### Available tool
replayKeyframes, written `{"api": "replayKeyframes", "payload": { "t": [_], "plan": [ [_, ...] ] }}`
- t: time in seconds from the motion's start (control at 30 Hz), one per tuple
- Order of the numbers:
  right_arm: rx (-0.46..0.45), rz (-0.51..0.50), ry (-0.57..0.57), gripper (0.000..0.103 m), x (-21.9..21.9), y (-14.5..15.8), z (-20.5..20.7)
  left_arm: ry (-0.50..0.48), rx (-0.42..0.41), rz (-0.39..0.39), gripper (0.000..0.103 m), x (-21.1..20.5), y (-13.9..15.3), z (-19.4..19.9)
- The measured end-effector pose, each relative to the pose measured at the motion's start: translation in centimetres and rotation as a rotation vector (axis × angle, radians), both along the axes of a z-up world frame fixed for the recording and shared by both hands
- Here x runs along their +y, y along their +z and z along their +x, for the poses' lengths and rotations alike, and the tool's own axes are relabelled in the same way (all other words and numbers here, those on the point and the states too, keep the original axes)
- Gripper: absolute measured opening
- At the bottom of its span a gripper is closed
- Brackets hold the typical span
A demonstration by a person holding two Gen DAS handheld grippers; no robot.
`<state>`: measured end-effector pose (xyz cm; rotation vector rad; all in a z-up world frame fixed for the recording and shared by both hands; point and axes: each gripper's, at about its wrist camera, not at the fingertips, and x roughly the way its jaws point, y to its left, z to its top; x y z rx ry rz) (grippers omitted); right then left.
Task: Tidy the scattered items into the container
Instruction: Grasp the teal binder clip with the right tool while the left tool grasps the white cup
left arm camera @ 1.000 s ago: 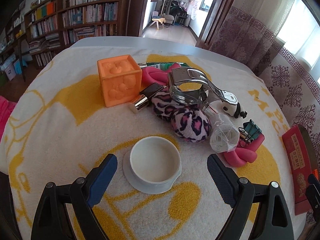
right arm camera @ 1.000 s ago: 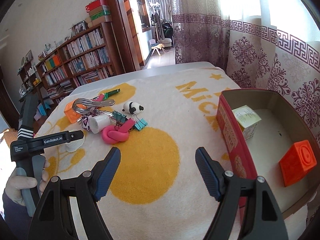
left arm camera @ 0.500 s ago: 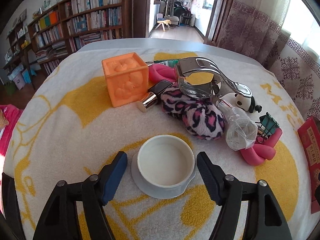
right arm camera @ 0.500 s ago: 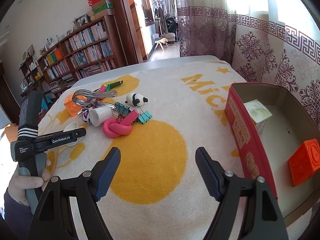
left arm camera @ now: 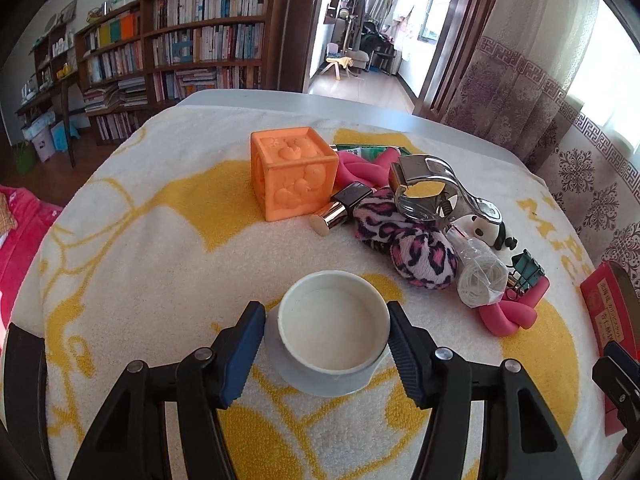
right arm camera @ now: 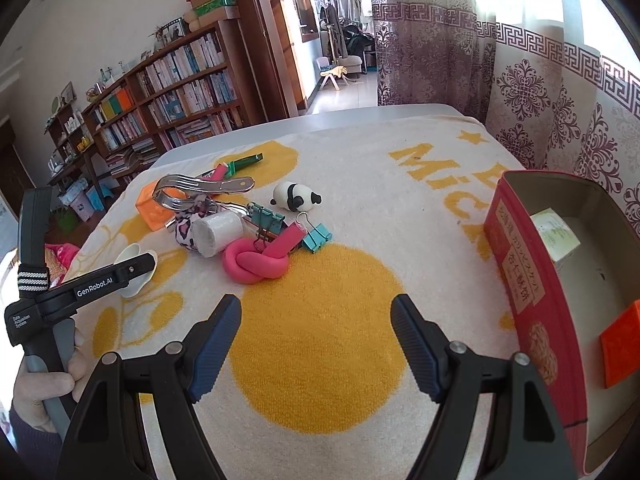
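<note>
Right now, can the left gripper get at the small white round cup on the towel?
Probably yes. The left gripper already straddles the small white round cup, one finger at each side of its rim and nothing between them. The leopard-print plush and orange cube sit farther back, clear of it.

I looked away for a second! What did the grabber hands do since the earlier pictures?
The left gripper moved in and narrowed around the white cup; contact looks near but unclear. The right gripper stayed open over the towel, and the toy pile stayed put.
</note>
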<state>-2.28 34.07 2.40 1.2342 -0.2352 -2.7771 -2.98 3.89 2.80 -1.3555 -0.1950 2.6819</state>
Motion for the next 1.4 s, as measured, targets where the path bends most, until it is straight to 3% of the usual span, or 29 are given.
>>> {"api": "replayKeyframes", "payload": {
  "t": [0.17, 0.43, 0.6, 0.83, 0.87, 0.93, 1.03, 1.4],
  "plan": [
    [-0.031, -0.018, 0.013, 0.080, -0.8, -0.6, -1.9, 0.005, 0.008, 0.020, 0.063, -0.1, 0.4, -0.1],
    [0.005, 0.016, 0.022, 0.079, -1.9, -0.1, -5.5, -0.018, 0.000, 0.030, 0.063, 0.5, 0.3, 0.2],
    [-0.009, 0.006, 0.053, 0.057, -3.0, -0.9, -8.2, -0.015, -0.008, 0.037, 0.063, 0.5, 0.2, 0.0],
    [-0.053, 0.024, 0.045, 0.056, -3.5, -2.8, -10.5, -0.030, -0.024, 0.043, 0.063, 0.7, -0.2, 0.0],
    [-0.051, 0.029, 0.047, 0.055, -3.5, -2.9, -10.5, -0.033, -0.028, 0.043, 0.063, 0.7, -0.3, 0.0],
    [-0.039, 0.033, 0.053, 0.044, -3.5, -2.7, -10.2, -0.037, -0.035, 0.045, 0.063, 0.8, -0.5, -0.1],
    [-0.026, 0.017, 0.056, 0.020, -3.0, -2.0, -9.5, -0.041, -0.038, 0.046, 0.063, 1.0, -0.5, -0.1],
    [0.025, -0.093, 0.051, 0.014, 0.0, 0.4, -3.0, -0.056, -0.033, 0.038, 0.063, 1.5, -0.6, -0.1]
  ]
}}
